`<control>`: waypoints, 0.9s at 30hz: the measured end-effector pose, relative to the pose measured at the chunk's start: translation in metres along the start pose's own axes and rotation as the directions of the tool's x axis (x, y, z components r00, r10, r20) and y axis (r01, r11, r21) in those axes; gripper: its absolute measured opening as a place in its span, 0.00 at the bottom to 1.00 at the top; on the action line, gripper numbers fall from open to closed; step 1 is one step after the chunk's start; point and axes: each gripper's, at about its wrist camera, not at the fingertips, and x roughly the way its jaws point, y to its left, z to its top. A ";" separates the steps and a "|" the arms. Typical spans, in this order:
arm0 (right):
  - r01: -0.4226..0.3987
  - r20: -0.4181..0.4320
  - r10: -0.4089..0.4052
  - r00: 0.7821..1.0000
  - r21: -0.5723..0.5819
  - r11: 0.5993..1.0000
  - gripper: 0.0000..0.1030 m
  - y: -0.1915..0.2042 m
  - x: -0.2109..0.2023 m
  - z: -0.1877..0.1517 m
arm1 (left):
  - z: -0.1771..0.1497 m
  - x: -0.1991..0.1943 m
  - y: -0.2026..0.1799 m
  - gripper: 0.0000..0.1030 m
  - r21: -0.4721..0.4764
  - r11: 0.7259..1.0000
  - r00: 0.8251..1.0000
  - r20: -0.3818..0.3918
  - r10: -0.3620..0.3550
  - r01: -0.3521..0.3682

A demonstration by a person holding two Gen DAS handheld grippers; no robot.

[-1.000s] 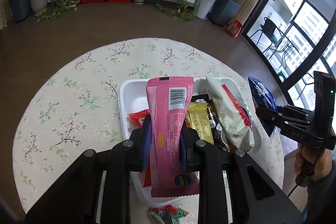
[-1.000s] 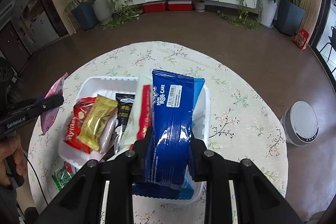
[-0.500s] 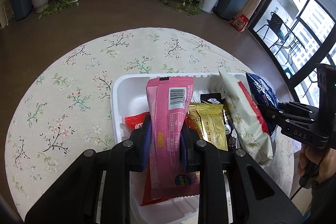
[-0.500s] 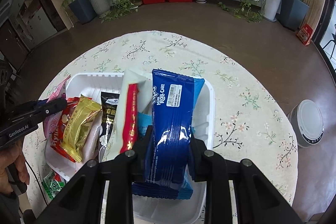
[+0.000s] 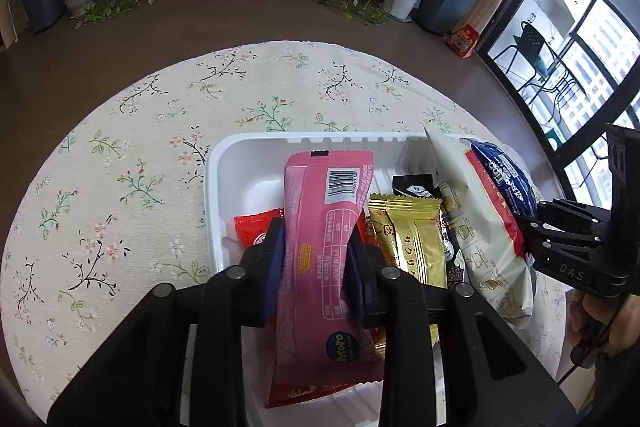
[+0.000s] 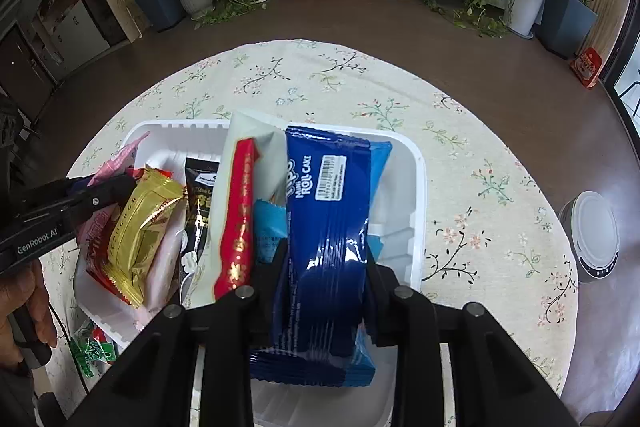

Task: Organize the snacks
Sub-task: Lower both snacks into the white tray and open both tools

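Left wrist view: the left gripper pinches a long pink foil snack packet mid-length over the white plastic tray; it looks light, crinkly and slippery. A gold wrapper lies just beside it.

Right wrist view: the right gripper pinches a dark blue roll-cake packet, likely soft and crushable, over the tray's right side, a cream-and-red bag crowding its left.

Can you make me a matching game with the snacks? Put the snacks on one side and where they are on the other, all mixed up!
Snacks:
1. pink packet
2. blue roll cake packet
3. gold packet
4. green wrapper

Places:
A. lying in the white tray
B. on the tablecloth, outside the tray
C. clamped in the right gripper
D. clamped in the left gripper

Pairs: 1-D, 2-C, 3-A, 4-B
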 end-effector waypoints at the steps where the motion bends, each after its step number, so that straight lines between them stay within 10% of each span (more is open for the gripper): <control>1: 0.001 -0.002 -0.001 1.000 0.009 1.000 0.36 -0.001 -0.001 0.000 | 0.000 0.000 0.000 0.26 0.001 1.000 1.000 0.002 0.000 0.000; 8: 0.000 0.006 0.000 1.000 0.034 0.999 0.51 -0.008 -0.007 0.000 | 0.003 -0.001 -0.003 0.31 0.011 1.000 1.000 0.003 0.003 -0.003; 11: -0.005 0.005 0.005 1.000 0.031 0.999 0.52 -0.009 -0.008 -0.002 | 0.002 -0.003 -0.005 0.53 0.009 1.000 1.000 0.014 -0.004 0.004; 27: -0.071 0.042 0.069 0.997 0.058 0.996 0.61 -0.027 -0.023 -0.011 | -0.002 -0.011 -0.001 0.54 -0.008 1.000 0.999 0.046 -0.025 0.025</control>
